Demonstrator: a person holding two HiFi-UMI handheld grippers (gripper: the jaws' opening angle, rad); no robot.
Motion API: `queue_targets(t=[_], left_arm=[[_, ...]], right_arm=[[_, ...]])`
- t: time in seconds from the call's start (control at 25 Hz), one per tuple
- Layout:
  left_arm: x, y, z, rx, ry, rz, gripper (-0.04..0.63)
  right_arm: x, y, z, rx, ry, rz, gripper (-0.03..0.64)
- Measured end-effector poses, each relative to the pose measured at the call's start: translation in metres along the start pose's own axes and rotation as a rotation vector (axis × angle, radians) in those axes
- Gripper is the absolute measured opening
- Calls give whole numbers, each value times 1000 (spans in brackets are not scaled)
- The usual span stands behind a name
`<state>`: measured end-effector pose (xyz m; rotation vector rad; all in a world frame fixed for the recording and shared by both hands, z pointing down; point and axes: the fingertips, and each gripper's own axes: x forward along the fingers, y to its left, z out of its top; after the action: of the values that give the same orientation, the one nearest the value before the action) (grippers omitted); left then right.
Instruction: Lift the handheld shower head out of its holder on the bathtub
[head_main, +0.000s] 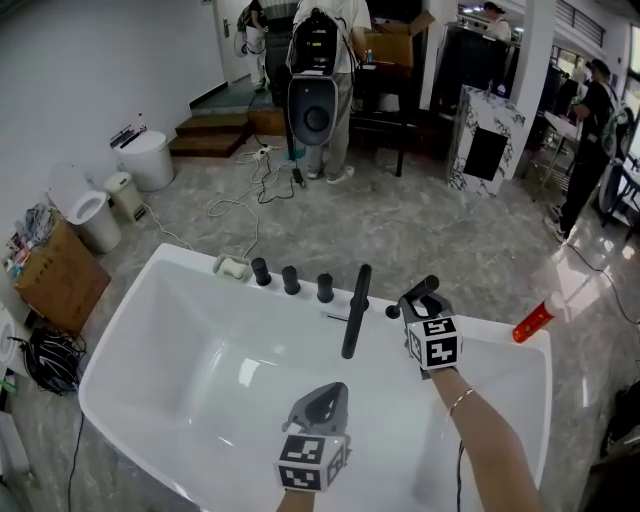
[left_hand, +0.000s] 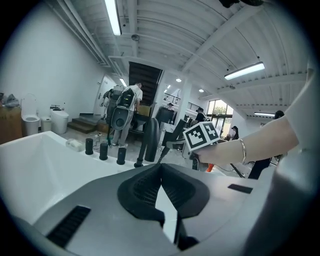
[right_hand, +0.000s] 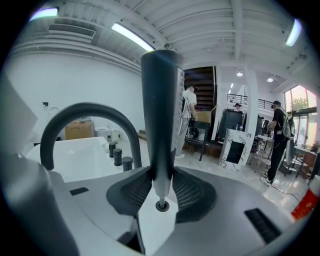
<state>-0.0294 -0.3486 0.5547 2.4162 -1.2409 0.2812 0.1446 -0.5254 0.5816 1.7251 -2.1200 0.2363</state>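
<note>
No words, numbers or brand names can be read anywhere. The only printed signs are black-and-white square code markers.

In the head view, one set covers the left marker cube (head_main: 312, 464) on the left gripper (head_main: 322, 398), with markers on the faces turned toward the camera. A second set covers the right marker cube (head_main: 434, 343) on the right gripper (head_main: 421, 292).

The left gripper view shows one face of the right marker cube (left_hand: 202, 135) clearly: a black field with white blocks, inside a white border.

A cardboard box (head_main: 58, 278) beside the bathtub (head_main: 120, 332) possibly carries print, but it is too small to read.
</note>
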Motion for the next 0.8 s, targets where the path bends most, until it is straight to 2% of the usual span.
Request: queue_targets(t=[0.48, 0.8], left_arm=[[-65, -48, 46, 40, -54, -29, 20], [-106, -79, 66, 73, -71, -48, 20]], right_arm=[[-100, 4, 77, -11, -75, -3, 132], [-172, 16, 107, -16, -96, 7, 132]])
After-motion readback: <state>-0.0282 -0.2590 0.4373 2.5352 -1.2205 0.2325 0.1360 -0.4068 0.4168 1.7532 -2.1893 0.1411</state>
